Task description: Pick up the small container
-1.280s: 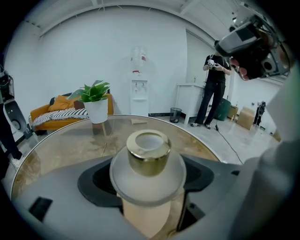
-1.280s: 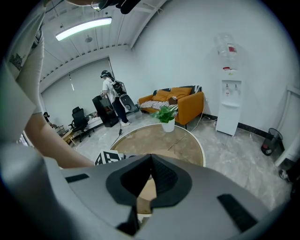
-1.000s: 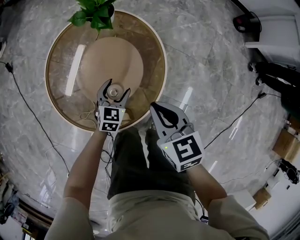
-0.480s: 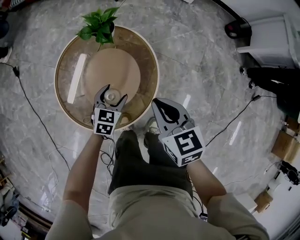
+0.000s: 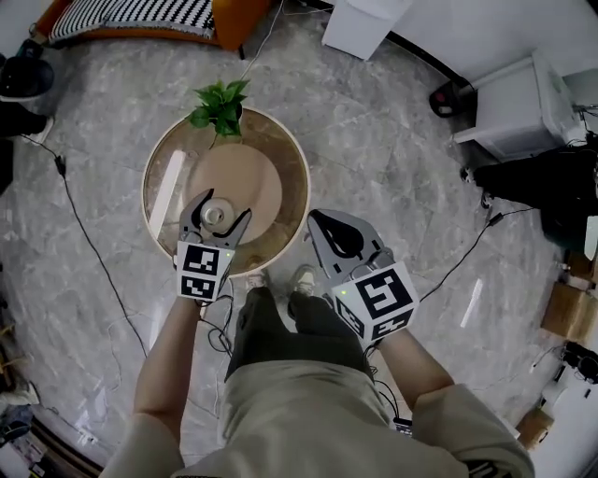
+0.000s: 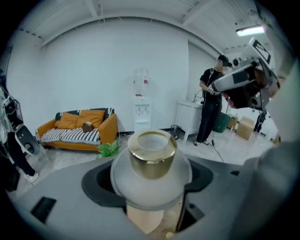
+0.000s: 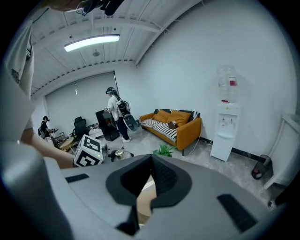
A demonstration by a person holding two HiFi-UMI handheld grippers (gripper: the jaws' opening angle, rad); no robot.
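The small container (image 5: 214,216) is a frosted round jar with a gold cap (image 6: 152,154). It sits between the jaws of my left gripper (image 5: 224,205), which is shut on it and holds it above the near part of the round glass table (image 5: 159,182). In the left gripper view the jar fills the middle, its frosted body (image 6: 140,185) pressed between both jaws. My right gripper (image 5: 318,217) hangs to the right of the table over the marble floor, jaws shut together with nothing in them. The right gripper view shows the left gripper's marker cube (image 7: 89,151) and the jar (image 7: 119,153) at its left.
A potted plant (image 5: 220,105) stands at the table's far rim. Cables (image 5: 89,252) run over the floor at left and right. An orange sofa (image 5: 140,19) and white cabinets (image 5: 514,103) line the room's far edge. A person (image 6: 209,105) stands at the back right.
The table has shrunk in the head view and shifted right: the head and both grippers have risen away from it. The left gripper has kept hold of the jar throughout.
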